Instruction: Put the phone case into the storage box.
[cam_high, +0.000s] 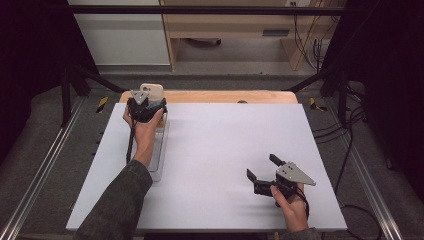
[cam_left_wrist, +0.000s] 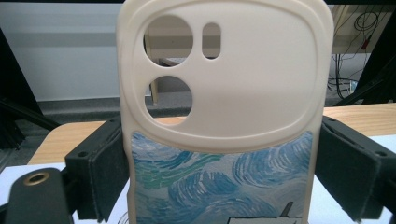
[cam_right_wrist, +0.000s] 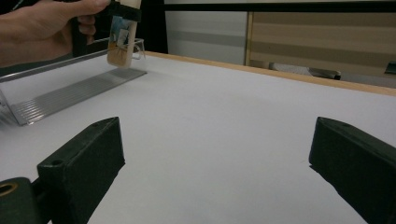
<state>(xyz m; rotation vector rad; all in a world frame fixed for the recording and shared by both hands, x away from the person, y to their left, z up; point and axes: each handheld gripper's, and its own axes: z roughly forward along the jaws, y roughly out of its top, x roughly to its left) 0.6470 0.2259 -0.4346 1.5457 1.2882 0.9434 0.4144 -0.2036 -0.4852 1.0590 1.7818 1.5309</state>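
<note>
The 2 black jaws of the left gripper (cam_left_wrist: 219, 177) press against the 2 long edges of a phone case (cam_left_wrist: 224, 93) and hold it upright between them. In the left gripper view the case is cream, with 2 round camera holes and 1 small oval slot at its upper left; its lower half carries a print of blue and green swirls. In the high view the left gripper (cam_high: 146, 106) sits at the far left of the table (cam_high: 225, 150), with the cream top of the phone case (cam_high: 152, 90) rising just beyond it, close to the wooden far edge. The left hand (cam_high: 142, 125) grips the tool from behind, and a dark sleeve (cam_high: 117, 200) covers the forearm.

Beneath and just beside the held case lies a clear ribbed tray (cam_right_wrist: 70, 95), long and narrow, running along the left side of the table. In the right gripper view the lower end of the phone case (cam_right_wrist: 122, 39) hangs close above the far end of the tray; whether the 2 touch cannot be told.

The right gripper (cam_high: 263, 172) rests near the front right of the table, well apart from the case. Its 2 jaws stand wide apart with nothing between them. The right hand (cam_high: 291, 205) holds it, and a grey three-cornered plate (cam_high: 295, 173) tops it.
</note>
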